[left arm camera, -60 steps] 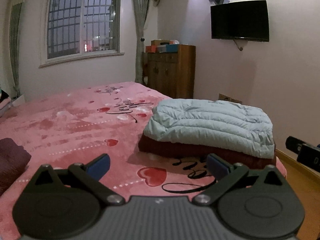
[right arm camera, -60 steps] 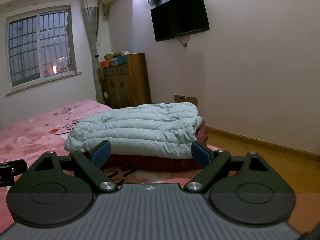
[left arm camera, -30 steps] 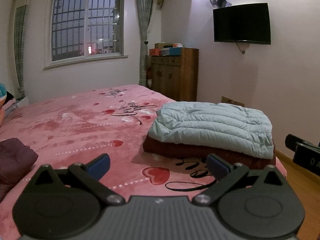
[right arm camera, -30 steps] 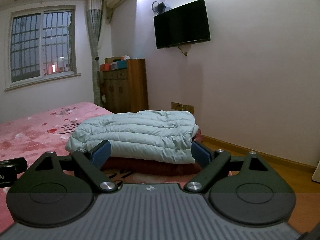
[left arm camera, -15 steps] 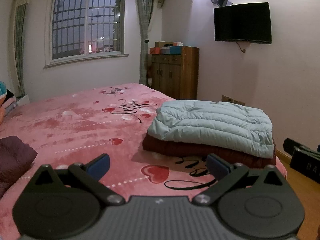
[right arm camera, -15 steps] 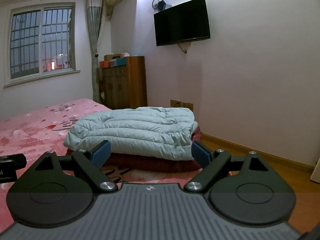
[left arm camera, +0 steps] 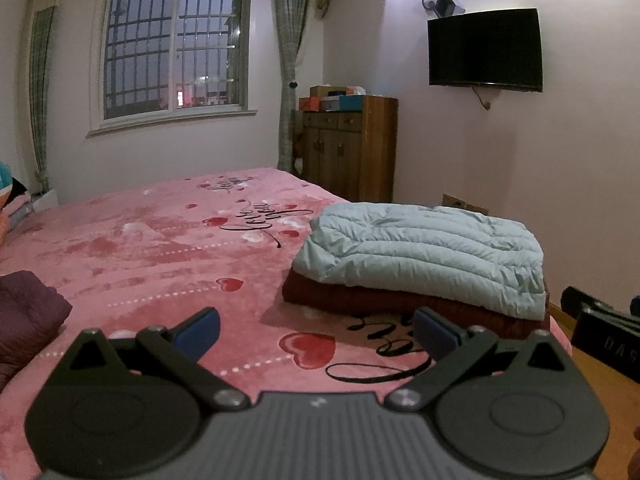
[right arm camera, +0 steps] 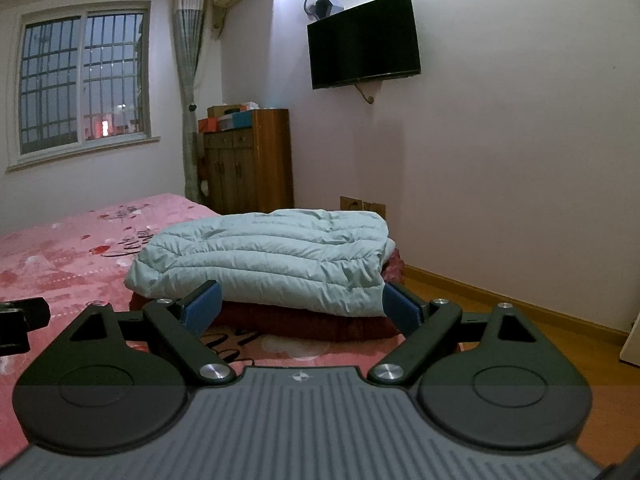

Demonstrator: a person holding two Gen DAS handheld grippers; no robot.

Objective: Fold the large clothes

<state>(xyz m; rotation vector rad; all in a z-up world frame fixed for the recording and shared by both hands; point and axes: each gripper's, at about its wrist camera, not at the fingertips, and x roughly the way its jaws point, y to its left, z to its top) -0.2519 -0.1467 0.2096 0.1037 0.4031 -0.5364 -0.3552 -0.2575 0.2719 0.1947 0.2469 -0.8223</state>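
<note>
1. Left wrist view: the left gripper [left arm camera: 316, 330] hangs spread and empty above the pink bed [left arm camera: 160, 248]; the folded light-blue jacket [left arm camera: 424, 256] lies on a dark-red garment [left arm camera: 360, 300] at the bed's right corner.
2. Right wrist view: the right gripper [right arm camera: 300, 306] is likewise spread, holding nothing, short of the light-blue jacket [right arm camera: 264, 256].

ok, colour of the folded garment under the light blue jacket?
Dark red garment, under the jacket; clearest in the right wrist view.
</note>
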